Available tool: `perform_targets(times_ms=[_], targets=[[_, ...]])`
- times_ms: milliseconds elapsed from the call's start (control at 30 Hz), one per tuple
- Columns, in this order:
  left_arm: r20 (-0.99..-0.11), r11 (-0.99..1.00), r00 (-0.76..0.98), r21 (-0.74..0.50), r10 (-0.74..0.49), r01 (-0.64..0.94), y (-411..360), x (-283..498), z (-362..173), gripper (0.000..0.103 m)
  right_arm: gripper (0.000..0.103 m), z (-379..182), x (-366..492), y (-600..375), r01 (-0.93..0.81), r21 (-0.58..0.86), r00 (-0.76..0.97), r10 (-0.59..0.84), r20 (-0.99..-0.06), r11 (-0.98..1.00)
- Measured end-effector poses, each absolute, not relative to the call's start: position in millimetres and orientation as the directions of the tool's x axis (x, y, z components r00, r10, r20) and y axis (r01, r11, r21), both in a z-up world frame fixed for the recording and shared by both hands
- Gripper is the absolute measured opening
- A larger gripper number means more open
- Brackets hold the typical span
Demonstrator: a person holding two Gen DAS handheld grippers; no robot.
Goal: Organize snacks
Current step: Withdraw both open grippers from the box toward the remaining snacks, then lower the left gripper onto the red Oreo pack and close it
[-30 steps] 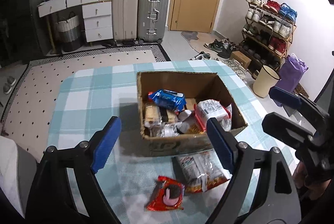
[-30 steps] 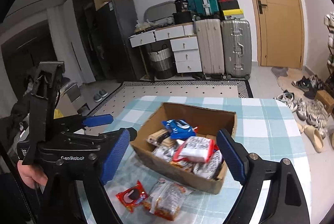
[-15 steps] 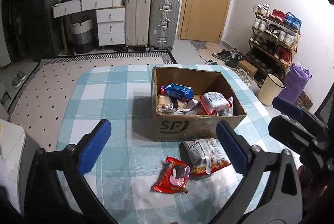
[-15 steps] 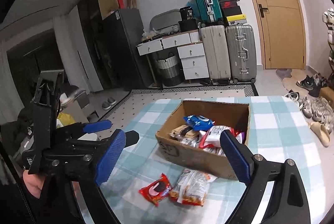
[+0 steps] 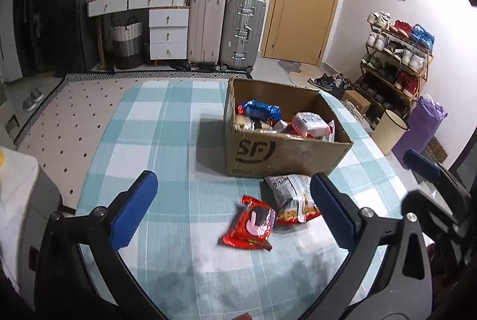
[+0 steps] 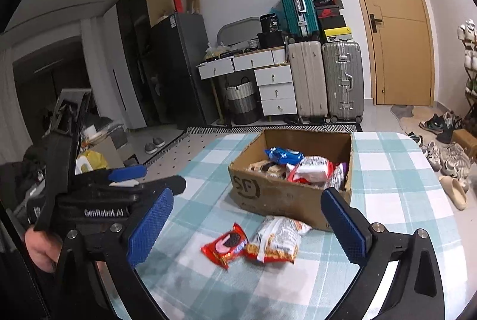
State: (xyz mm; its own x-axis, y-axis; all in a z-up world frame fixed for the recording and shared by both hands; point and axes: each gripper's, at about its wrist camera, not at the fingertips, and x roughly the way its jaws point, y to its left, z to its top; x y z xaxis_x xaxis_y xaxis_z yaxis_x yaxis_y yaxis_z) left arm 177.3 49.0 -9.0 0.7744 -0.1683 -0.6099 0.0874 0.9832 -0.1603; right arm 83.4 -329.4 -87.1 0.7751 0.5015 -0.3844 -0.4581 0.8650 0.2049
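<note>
The left tongs (image 5: 232, 205) are spread wide with nothing between the blue pads. The right tongs (image 6: 247, 223) are opening at this moment, and they hold nothing too. Both hang over the near part of the checked table (image 5: 167, 117).

2 snacks lie on the cloth just past the tongs. The red cookie pack (image 5: 249, 223) is on the left. The noodle bag (image 5: 292, 197) is on the right, and their edges touch. The noodle bag lies just in front of the cardboard box (image 5: 268, 153).

The box sits farther back on the table and already has many snacks in it, like a blue pack (image 5: 261, 109) and a white and red pack (image 5: 311, 123). So most of the job looks done, and I think 2 snacks are left to put in.

The noodle bag's long side runs from near to far, toward the box. The red pack is tilted, its long side leaning far-right.
</note>
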Motion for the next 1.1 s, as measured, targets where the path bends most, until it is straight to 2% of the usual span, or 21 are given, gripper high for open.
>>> perform_targets(times_ms=[400, 1100], targets=[[-0.662, 0.982, 0.73, -0.181, -0.168, 0.062, 48.8, 169.3, -58.2, 0.102, 0.102, -96.8, 66.6, -332.0, -0.473, 0.196, 0.774, 0.511, -0.373, 0.859], [-0.748, 0.986, 0.643, -0.116, -0.163, 0.116, 11.3, 208.0, -121.7, 0.102, 0.102, -154.5, 85.3, -337.6, -0.423, 0.243, 0.736, 0.488, -0.469, 0.873]])
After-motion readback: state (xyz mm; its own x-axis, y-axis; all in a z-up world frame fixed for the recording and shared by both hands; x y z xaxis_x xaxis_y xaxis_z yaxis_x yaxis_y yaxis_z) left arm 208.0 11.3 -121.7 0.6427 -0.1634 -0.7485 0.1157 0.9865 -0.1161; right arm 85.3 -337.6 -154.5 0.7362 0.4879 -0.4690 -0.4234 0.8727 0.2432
